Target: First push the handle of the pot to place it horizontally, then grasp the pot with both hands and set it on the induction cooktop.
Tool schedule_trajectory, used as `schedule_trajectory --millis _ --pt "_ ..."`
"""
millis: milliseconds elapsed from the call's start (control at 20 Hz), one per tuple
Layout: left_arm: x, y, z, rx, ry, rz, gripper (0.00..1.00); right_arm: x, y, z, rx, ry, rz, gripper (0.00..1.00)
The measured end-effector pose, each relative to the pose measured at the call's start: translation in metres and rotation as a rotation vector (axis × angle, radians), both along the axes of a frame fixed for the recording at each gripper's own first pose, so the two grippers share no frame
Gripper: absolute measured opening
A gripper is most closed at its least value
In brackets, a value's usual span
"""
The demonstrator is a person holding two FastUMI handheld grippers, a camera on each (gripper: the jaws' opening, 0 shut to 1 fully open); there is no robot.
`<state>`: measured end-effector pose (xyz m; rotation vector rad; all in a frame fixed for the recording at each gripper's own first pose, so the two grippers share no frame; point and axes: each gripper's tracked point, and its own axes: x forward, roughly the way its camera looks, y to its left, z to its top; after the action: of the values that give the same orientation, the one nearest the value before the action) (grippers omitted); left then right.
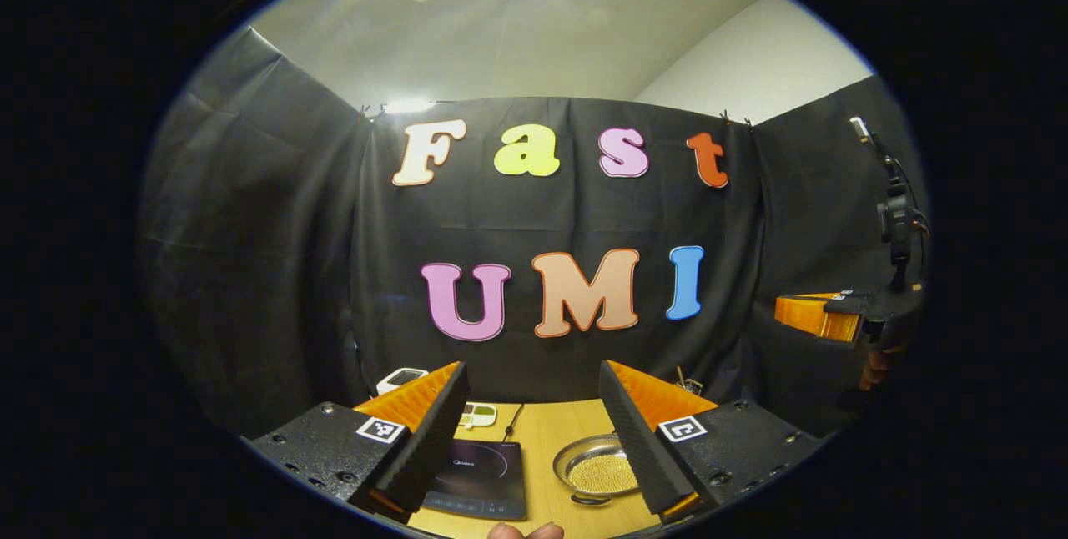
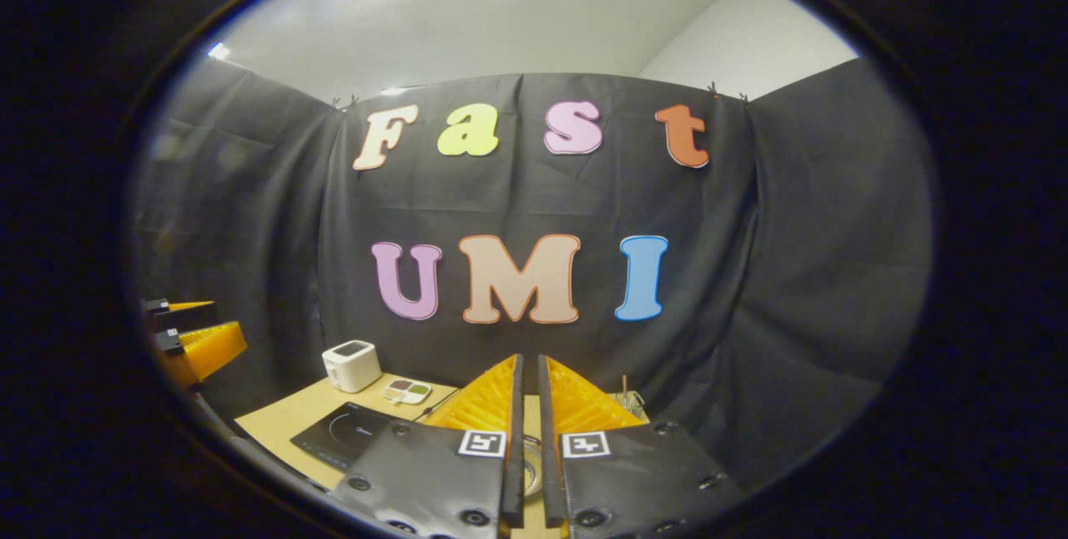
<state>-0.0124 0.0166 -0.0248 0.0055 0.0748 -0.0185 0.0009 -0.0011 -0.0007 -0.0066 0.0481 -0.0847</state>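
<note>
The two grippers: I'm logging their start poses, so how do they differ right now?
The left gripper is wide open, while the right gripper has its fingers nearly together, only a thin slit between them, holding nothing. The cooktop and pot show between the left's fingers; the right's hide most of the pot. Both hover above the table.

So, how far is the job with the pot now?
Nothing looks done yet. The pot sits on the table beside the cooktop, not on it. The left gripper is open above them; the right gripper is nearly closed, holding nothing. Pushing the handle and lifting the pot remain.
</note>
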Motion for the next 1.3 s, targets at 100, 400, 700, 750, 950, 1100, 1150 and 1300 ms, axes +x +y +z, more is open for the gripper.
schedule_trajectory --millis 100,400,700,750,950,1100,1150,1300 --pt "0.001 0.003 -0.006 -0.013 0.012 0.007 0.92 0.005 0.007 -0.02 -0.015 0.046 0.027 0.1" --pt "0.019 0.01 -0.035 -0.014 0.072 0.034 0.95 0.031 0.024 -0.08 0.003 0.169 0.104 0.1" --pt "0.066 0.015 -0.044 0.017 0.103 0.063 0.92 0.069 0.025 -0.152 0.022 0.267 0.153 0.1" --pt "0.075 0.012 -0.043 0.022 0.096 0.063 0.95 0.073 0.025 -0.168 0.03 0.286 0.164 0.1" --pt "0.101 0.003 -0.056 0.021 0.107 0.082 0.95 0.084 0.021 -0.229 0.07 0.397 0.191 0.11" --pt "0.114 -0.001 -0.071 0.006 0.14 0.082 0.93 0.086 0.016 -0.267 0.063 0.481 0.198 0.11" --pt "0.121 -0.001 -0.073 0.001 0.142 0.076 0.93 0.086 0.018 -0.277 0.063 0.507 0.2 0.11" --pt "0.139 0.007 -0.079 0.007 0.151 0.061 0.93 0.081 0.021 -0.312 0.074 0.589 0.186 0.1"
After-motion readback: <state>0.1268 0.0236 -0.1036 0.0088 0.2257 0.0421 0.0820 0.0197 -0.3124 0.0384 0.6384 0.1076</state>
